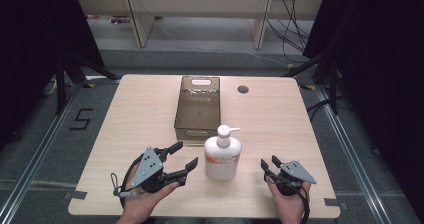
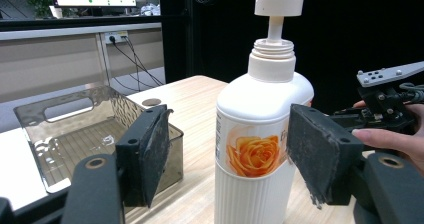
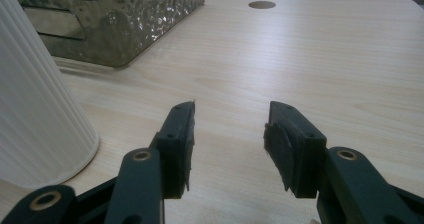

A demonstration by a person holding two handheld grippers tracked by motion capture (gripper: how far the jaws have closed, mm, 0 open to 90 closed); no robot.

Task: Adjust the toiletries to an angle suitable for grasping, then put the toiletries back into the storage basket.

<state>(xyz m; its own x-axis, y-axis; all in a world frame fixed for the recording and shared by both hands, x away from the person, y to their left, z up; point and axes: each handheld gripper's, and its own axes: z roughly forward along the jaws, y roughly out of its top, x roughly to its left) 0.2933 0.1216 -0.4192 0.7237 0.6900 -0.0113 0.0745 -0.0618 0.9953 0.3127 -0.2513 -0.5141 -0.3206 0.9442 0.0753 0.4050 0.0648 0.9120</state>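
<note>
A white pump bottle (image 1: 222, 159) with an orange rose label stands upright on the wooden table (image 1: 280, 124), just in front of a smoky translucent bin (image 1: 196, 115). My left gripper (image 1: 184, 154) is held to the bottle's left, pointing at it, jaws wide open. In the left gripper view the bottle (image 2: 260, 134) stands just beyond the gripper (image 2: 235, 156), whose pads do not touch it, and the bin (image 2: 65, 134) lies behind on the left. My right gripper (image 1: 269, 161) rests right of the bottle, open, with bare table between its jaws (image 3: 227, 134). The bottle's ribbed base (image 3: 35, 109) shows at left.
A round cable hole (image 1: 243, 89) sits near the table's far edge, right of the bin (image 3: 115, 19). Light wooden desk legs and loose cables stand on the floor beyond the table. Black curtains close off both sides. The near table edge runs right under both hands.
</note>
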